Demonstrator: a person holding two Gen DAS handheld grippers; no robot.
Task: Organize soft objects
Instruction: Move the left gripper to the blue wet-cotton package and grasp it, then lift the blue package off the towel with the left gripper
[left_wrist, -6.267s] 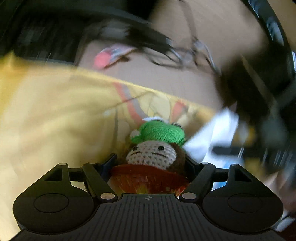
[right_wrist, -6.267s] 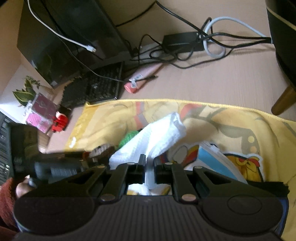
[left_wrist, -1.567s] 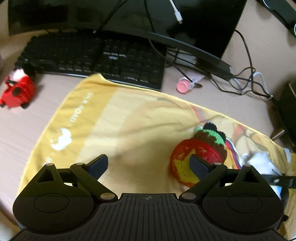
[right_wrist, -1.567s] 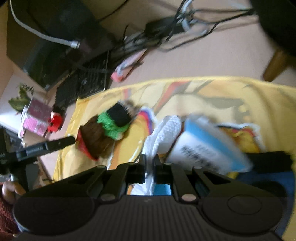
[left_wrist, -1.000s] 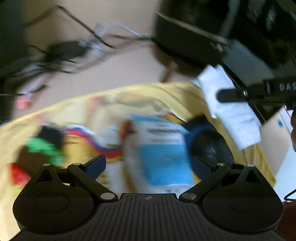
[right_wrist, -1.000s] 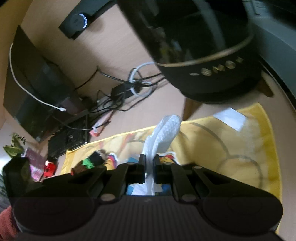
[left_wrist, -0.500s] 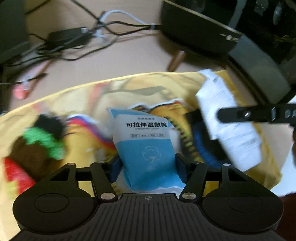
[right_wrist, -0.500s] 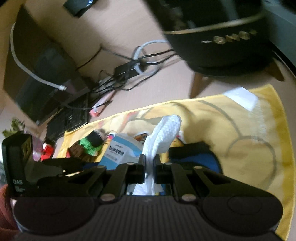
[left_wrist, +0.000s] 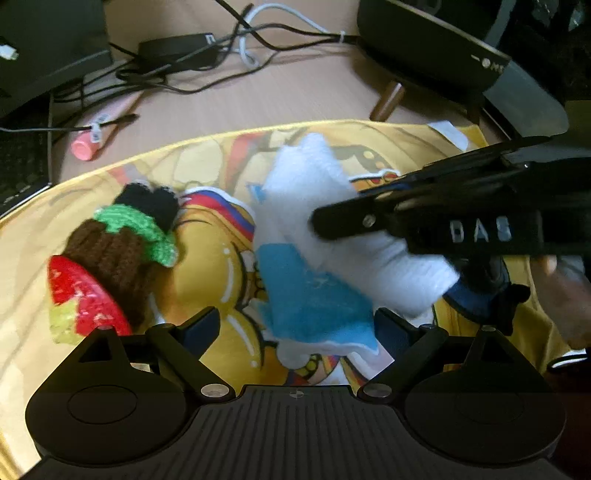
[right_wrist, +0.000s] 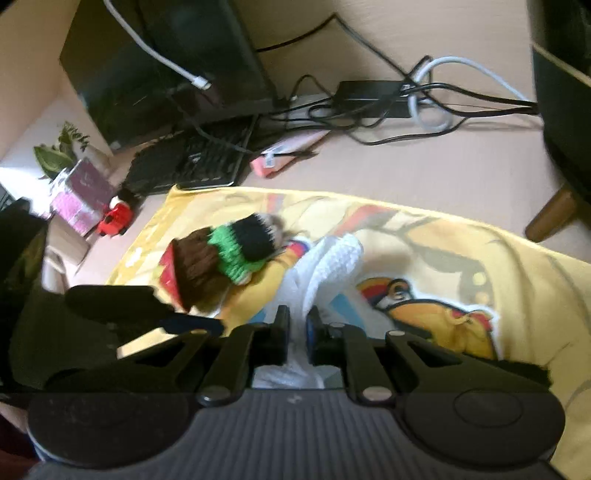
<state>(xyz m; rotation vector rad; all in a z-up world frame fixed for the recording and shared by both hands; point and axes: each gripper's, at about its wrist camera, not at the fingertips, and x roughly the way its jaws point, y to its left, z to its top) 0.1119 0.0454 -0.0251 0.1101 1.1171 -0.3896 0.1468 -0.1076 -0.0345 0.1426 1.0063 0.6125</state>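
Wooden desk (left_wrist: 295, 96), yellow printed cloth (left_wrist: 207, 266), left claw (left_wrist: 295, 325) opening around blue packet (left_wrist: 314, 295), right claw (right_wrist: 297, 328) pinching white cloth (right_wrist: 332, 254)

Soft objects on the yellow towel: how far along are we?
Looks done: crocheted doll lies alone on the yellow towel. In hand: right tool pinches the white cloth. Left: blue packet lies between the opening left tool, ungripped.

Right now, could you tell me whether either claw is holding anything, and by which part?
The right claw is shut on the white cloth, pinching a bunched fold near its lower end. The left claw holds nothing: its jaws are opening around the blue packet.
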